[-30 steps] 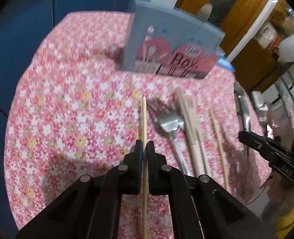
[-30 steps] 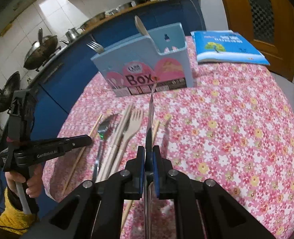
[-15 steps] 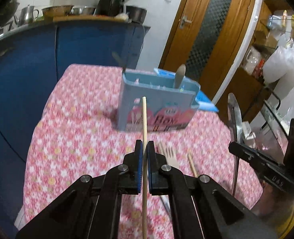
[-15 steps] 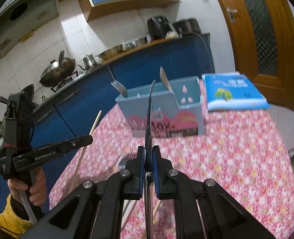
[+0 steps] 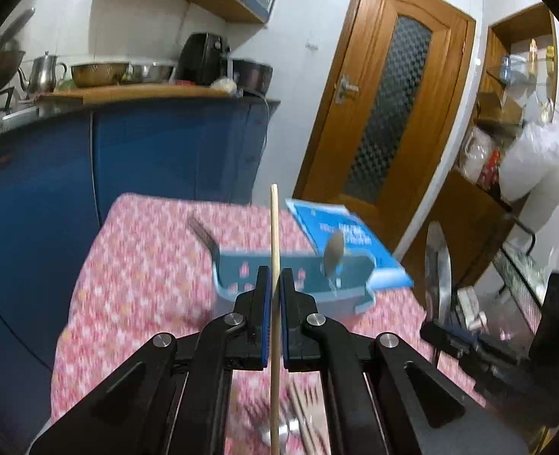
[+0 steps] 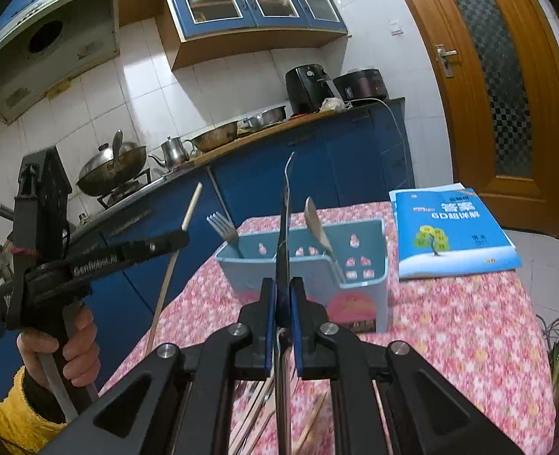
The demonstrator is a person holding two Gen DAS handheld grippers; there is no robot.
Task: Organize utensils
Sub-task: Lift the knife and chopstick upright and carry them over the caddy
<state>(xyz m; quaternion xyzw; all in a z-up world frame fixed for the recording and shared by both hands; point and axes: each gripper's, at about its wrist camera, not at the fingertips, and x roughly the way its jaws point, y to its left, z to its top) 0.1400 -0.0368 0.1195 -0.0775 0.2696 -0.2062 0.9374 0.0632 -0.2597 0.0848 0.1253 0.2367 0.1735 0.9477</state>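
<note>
Chopstick point(image 5: 274, 250) pinched upright by left gripper point(image 5: 274, 284), knife point(image 6: 284, 227) by right gripper point(image 6: 283, 295), both raised before box point(image 6: 359, 288) for insertion.

both grippers raised: left gripper point(image 5: 274, 282) clamped, right gripper point(image 6: 283, 292) clamped.

A thin pale wooden chopstick point(image 5: 274, 265) stands near upright, pinched at mid-length. A flat steel knife point(image 6: 284, 227) stands likewise, edge-on. Behind both at 12 o'clock sits a light-blue plastic utensil box point(image 6: 366, 265) – a steel fork point(image 6: 222, 227) and wooden spoon point(image 6: 315, 223) upright inside.
</note>
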